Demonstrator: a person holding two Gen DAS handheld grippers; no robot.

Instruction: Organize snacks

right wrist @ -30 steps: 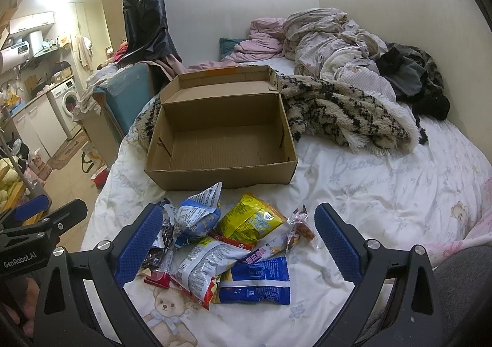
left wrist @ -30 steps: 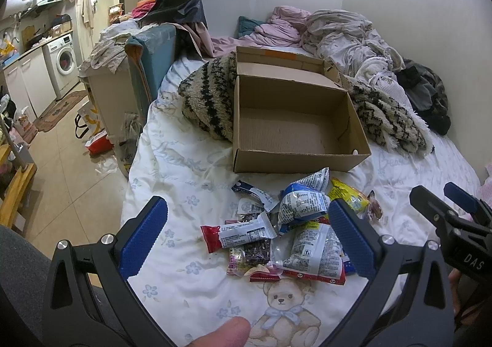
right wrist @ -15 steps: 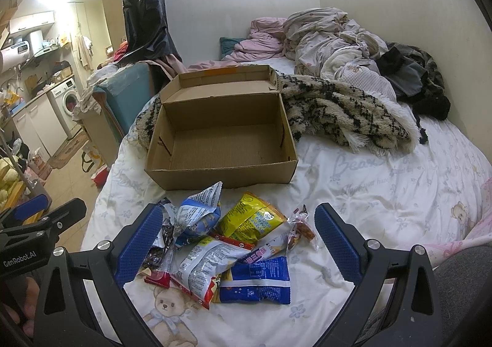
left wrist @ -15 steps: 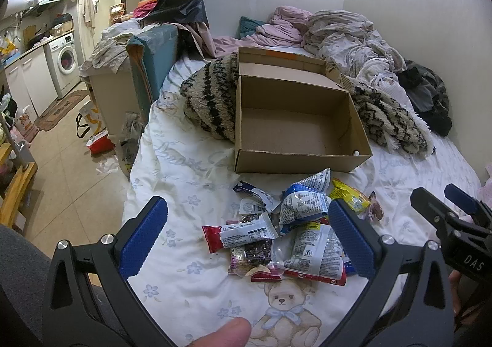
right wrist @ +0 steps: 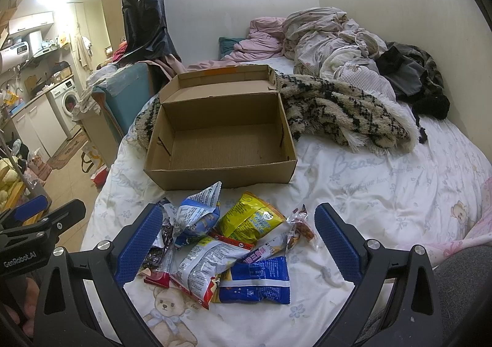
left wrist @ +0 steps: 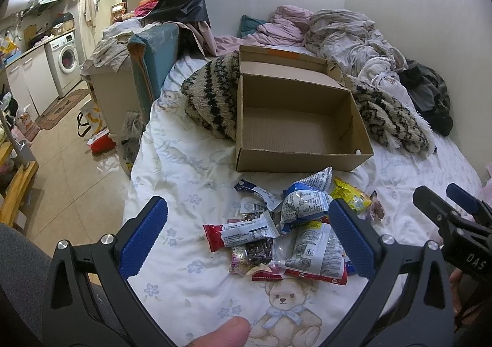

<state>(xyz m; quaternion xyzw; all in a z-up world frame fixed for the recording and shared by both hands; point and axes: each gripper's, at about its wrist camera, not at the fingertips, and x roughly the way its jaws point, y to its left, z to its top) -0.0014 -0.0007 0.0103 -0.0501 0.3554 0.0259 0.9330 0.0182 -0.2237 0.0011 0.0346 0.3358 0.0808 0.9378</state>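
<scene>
Both grippers, left point(left wrist: 247, 234) and right point(right wrist: 238, 244), hung wide and empty over snacks point(right wrist: 221, 242) before the empty box point(right wrist: 221, 144); picking one came next.

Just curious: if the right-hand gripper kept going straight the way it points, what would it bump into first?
Probably the yellow snack bag in the pile between the open right gripper and the cardboard box; depth is unclear.

matt cardboard box point(right wrist: 221, 147), glossy snack packets point(right wrist: 250, 219)

Bright overhead glare on the wall, sharp focus, fisheye-warped edges
</scene>
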